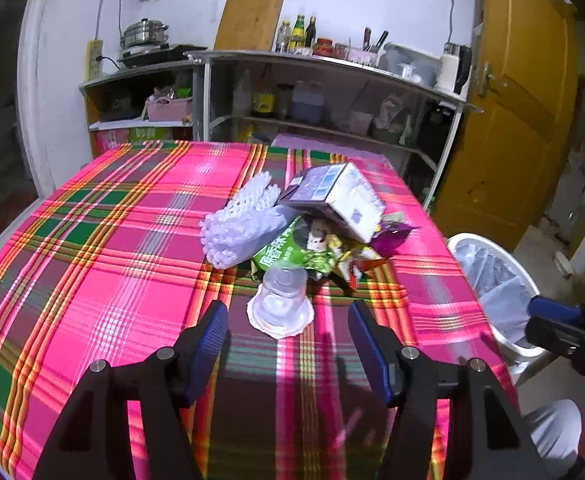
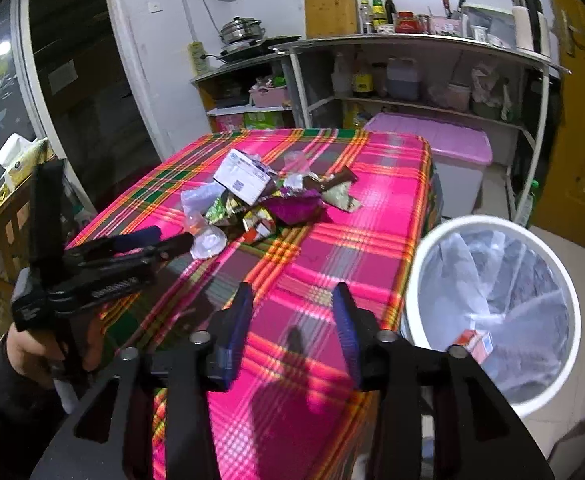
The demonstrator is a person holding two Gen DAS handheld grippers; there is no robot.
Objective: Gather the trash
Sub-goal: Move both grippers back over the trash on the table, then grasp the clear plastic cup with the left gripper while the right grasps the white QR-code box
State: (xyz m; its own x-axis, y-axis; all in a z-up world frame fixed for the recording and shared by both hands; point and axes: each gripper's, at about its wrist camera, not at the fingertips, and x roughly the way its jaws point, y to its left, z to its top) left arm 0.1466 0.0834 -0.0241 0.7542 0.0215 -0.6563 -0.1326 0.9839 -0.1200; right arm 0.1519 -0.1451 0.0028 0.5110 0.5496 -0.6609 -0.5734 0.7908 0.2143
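A pile of trash lies on the pink plaid tablecloth (image 1: 104, 248): a clear plastic cup (image 1: 281, 304) on its side nearest me, white foam netting (image 1: 242, 220), a white and purple carton (image 1: 342, 196), a green snack wrapper (image 1: 282, 254) and a purple wrapper (image 1: 390, 238). My left gripper (image 1: 288, 312) is open, its fingers either side of the cup, just short of it. My right gripper (image 2: 294, 300) is open and empty above the table's near right edge. The pile (image 2: 260, 200) and the left gripper (image 2: 160, 246) also show in the right wrist view.
A white bin (image 2: 492, 312) lined with a clear bag stands on the floor right of the table, with a red and white carton (image 2: 474, 346) inside. Kitchen shelves (image 1: 332, 80) stand behind the table. A pink-lidded box (image 2: 432, 140) sits beyond it.
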